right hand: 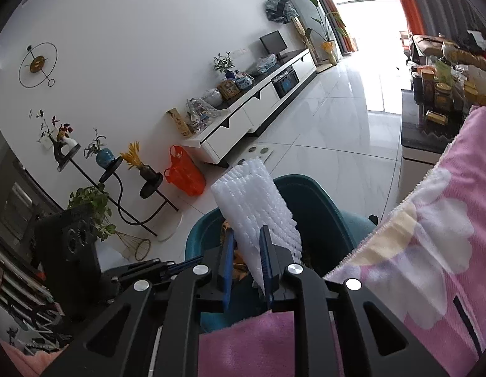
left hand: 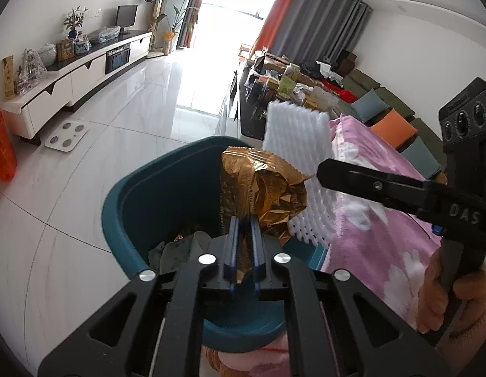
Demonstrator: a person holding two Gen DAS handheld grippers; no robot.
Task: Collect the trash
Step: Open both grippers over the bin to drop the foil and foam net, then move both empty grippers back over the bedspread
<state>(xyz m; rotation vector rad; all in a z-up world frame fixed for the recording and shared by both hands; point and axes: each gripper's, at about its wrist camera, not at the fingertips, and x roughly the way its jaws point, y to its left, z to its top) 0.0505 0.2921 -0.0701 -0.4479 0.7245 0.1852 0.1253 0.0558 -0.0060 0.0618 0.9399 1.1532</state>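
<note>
My left gripper [left hand: 244, 223] is shut on a crumpled gold foil wrapper [left hand: 261, 185] and holds it over the open teal bin [left hand: 142, 194]. Dark trash lies inside the bin. My right gripper [right hand: 246, 235] is shut on a white foam net sleeve [right hand: 254, 201] and holds it above the same bin [right hand: 321, 201]. In the left wrist view the foam sleeve [left hand: 293, 132] stands to the right of the wrapper, and the right gripper's black body [left hand: 431, 194] reaches in from the right.
A pink flowered blanket [left hand: 368, 207] covers the surface right of the bin, also in the right wrist view [right hand: 431, 235]. A white TV cabinet [left hand: 76, 78], a bathroom scale [left hand: 66, 135] and an orange bag [left hand: 2, 147] stand on the tiled floor. A cluttered table [left hand: 283, 88] is behind.
</note>
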